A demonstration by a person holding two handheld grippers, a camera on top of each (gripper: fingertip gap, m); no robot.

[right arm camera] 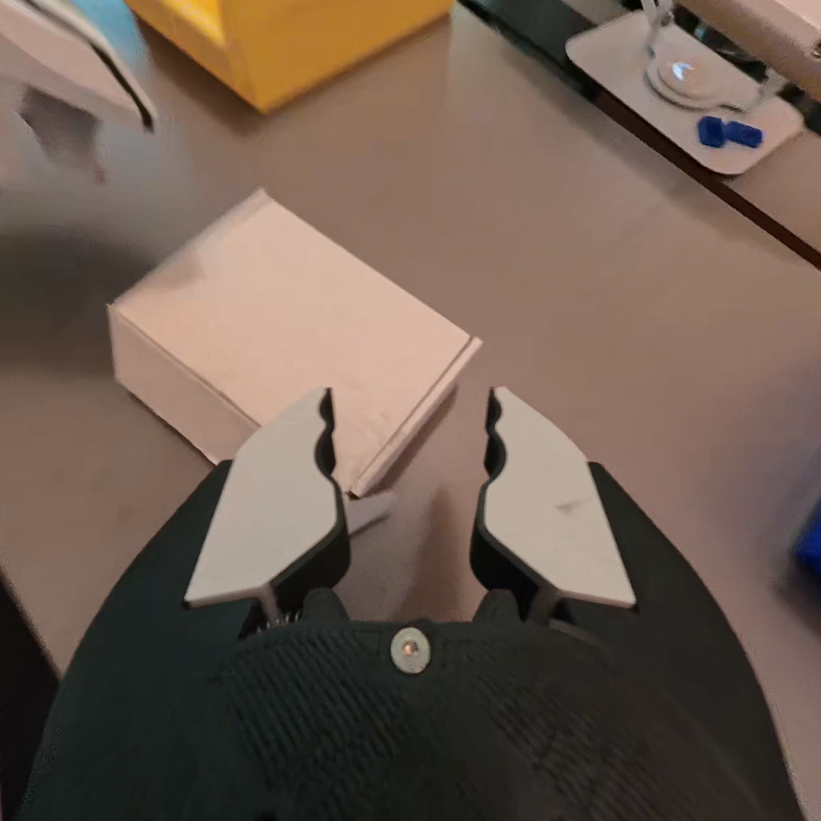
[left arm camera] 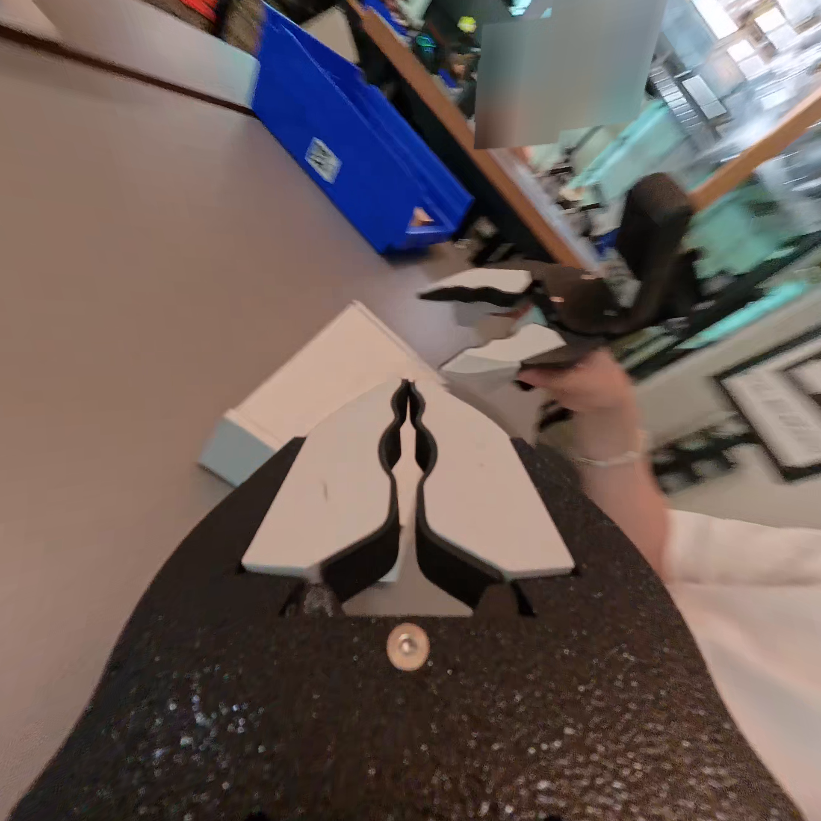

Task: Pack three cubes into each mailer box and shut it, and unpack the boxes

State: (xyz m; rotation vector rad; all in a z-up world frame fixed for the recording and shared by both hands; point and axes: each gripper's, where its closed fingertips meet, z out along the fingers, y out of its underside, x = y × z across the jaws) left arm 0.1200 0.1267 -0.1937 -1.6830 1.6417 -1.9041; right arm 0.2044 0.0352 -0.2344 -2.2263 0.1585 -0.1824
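Grey tabletop [right arm camera: 577, 311], closed white mailer box [right arm camera: 275, 320], left claw [left arm camera: 407, 391] pinched empty, right claw [right arm camera: 408, 400] wide.

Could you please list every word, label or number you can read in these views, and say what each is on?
White sticker on the blue bin: a printed code, too blurred to read.
Framed sheets at the right of the left wrist view: print too blurred to read.
White mailer box: no print visible.
Nothing here can be quoted.
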